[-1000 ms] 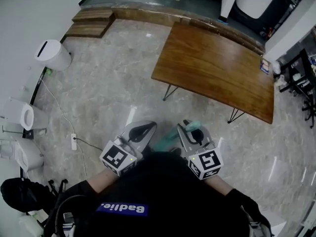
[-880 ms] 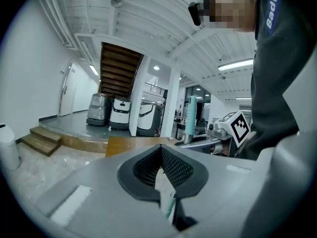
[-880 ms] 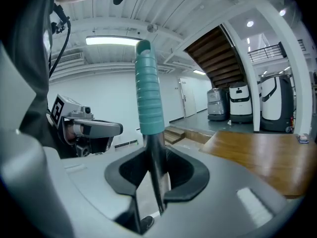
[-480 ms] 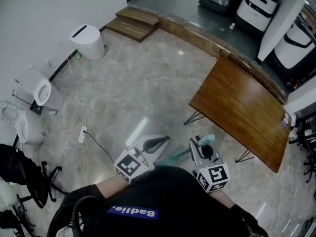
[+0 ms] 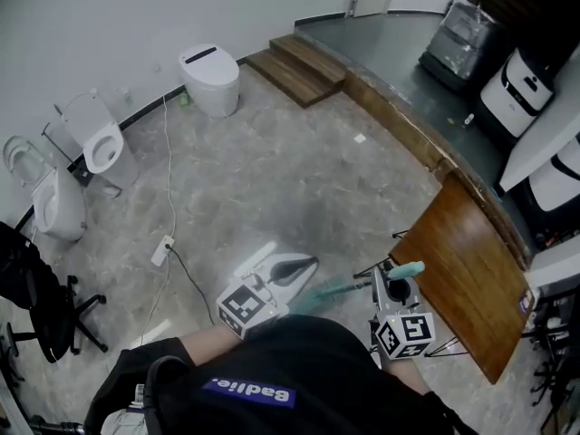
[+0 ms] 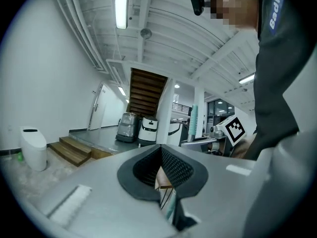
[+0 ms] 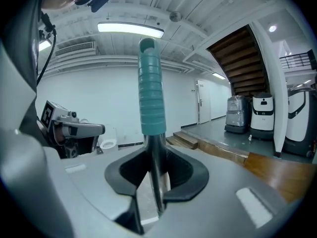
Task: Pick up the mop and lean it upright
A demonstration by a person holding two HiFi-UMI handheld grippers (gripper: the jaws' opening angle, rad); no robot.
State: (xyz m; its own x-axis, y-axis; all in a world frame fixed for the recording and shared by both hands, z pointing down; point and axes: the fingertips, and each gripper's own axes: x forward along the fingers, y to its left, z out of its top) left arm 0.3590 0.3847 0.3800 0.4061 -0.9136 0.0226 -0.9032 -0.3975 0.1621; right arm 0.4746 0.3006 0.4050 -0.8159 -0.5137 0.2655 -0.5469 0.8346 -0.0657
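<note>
Head view: the scene has swung within the last second. A row of toilets and the white wall now occupy the left, the wooden steps lie far centre, and the tabletop, earlier central and far, sits at the right edge. Both grippers keep their places near the person's body, with the mop between them as before.

Judgement: the pick-up is done. The person is turning with the mop, probably toward the wall on the left. The leaning step is not yet begun.

Left hand-held gripper: its own view shows the pads closed tip to tip with nothing between them. A teal sliver shows below the jaws, apparently the mop passing underneath. The head view alone cannot settle this, since there the teal length seems to meet this gripper.

Right hand-held gripper: its own view shows the jaws clenched on the mop's metal shaft, just below the ribbed teal grip, which stands straight up between them. The head view shows only the grip end poking out past the jaws.

The mop head appears in no view, so its clearance from the floor cannot be confirmed.
</note>
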